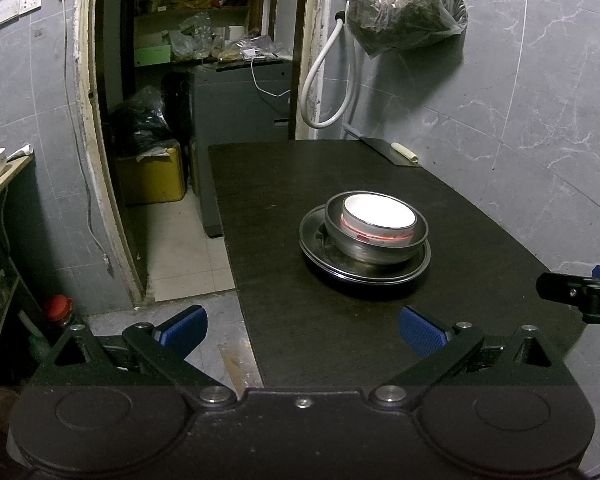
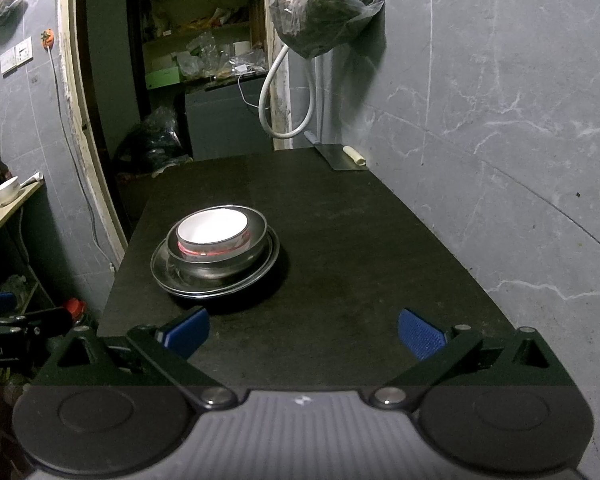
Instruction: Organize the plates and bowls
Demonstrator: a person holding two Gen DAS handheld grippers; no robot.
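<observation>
On the dark table [image 1: 300, 332] [image 2: 340, 264] stands one stack: steel plates [image 1: 380, 274] [image 2: 220, 286] at the bottom, a steel bowl [image 1: 364, 246] [image 2: 216, 266] on them, and a white bowl with a red band [image 1: 378, 216] [image 2: 212, 228] nested inside. My left gripper [image 1: 303, 330] hovers open near the table's front edge, short of the stack, nothing between its blue pads. My right gripper [image 2: 303, 332] is also open and empty, with the stack ahead to its left. Each gripper shows at the edge of the other's view.
A cleaver [image 1: 396, 152] [image 2: 342, 157] lies at the table's far right corner by the marble wall. A filled plastic bag [image 1: 404, 8] [image 2: 324, 8] and a white hose [image 1: 324, 80] hang above it. An open doorway [image 1: 196, 120] and a shelf with a white bowl [image 2: 6, 191] are left.
</observation>
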